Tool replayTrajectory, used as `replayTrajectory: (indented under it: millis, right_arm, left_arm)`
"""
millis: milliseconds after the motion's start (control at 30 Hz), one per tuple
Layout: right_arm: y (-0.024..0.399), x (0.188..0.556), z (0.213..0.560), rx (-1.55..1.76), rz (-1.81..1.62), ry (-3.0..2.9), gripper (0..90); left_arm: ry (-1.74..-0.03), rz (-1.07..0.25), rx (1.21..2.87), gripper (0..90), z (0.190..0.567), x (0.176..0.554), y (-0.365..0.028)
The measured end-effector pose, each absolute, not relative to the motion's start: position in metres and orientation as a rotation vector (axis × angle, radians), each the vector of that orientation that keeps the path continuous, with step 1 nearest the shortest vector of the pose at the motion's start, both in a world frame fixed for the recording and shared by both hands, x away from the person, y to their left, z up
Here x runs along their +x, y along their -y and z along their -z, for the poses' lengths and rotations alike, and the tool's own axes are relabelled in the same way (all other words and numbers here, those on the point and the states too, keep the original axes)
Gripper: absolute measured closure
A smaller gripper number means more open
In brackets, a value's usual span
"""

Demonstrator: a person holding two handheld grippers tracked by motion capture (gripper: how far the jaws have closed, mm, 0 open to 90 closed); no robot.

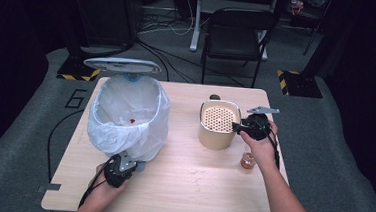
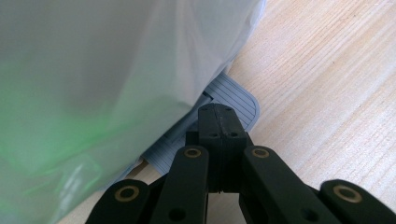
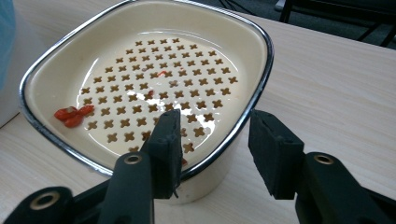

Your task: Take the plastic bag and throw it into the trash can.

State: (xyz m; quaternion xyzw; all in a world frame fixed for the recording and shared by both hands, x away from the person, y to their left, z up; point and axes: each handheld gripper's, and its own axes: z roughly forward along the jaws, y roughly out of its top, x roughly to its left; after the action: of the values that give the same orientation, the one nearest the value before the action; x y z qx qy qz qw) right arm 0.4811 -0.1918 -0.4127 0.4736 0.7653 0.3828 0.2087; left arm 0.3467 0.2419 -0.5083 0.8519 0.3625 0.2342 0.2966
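A cream pot (image 1: pixel 216 137) with a chrome rim (image 3: pixel 261 46) and a perforated insert stands right of the table's middle. A few red bits (image 3: pixel 72 115) lie on the insert. My right gripper (image 1: pixel 235 125) (image 3: pixel 219 120) is open astride the pot's near rim, one jaw inside and one outside, with a gap at the outer wall. A bin lined with a white bag (image 1: pixel 127 117) stands at the left, its lid (image 1: pixel 122 64) raised. My left gripper (image 1: pixel 124 160) (image 2: pixel 215 109) is shut, its tip resting on the bin's grey ribbed pedal (image 2: pixel 233 95).
A small glass jar (image 1: pixel 248 160) with orange contents stands by the right hand, near the table's right edge. A red bit (image 1: pixel 132 120) lies inside the bag. A black chair (image 1: pixel 236 34) stands beyond the far edge. Bare wood (image 1: pixel 195 186) spans the front middle.
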Motion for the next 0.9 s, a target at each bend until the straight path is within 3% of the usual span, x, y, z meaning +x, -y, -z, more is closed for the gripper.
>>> replayTrajectory:
  millis: [500,900]
  right_arm:
    - [0.191,0.493,0.416,1.379,-1.046,-2.132,60.0]
    - [0.180,0.469,0.415,1.272,-1.065,-2.255,72.6]
  left_arm:
    - [-0.964,-0.623,2.271,90.0,0.508,0.347,-0.242]
    - [-0.957,-0.627,2.280,90.0,0.508,0.347,-0.242]
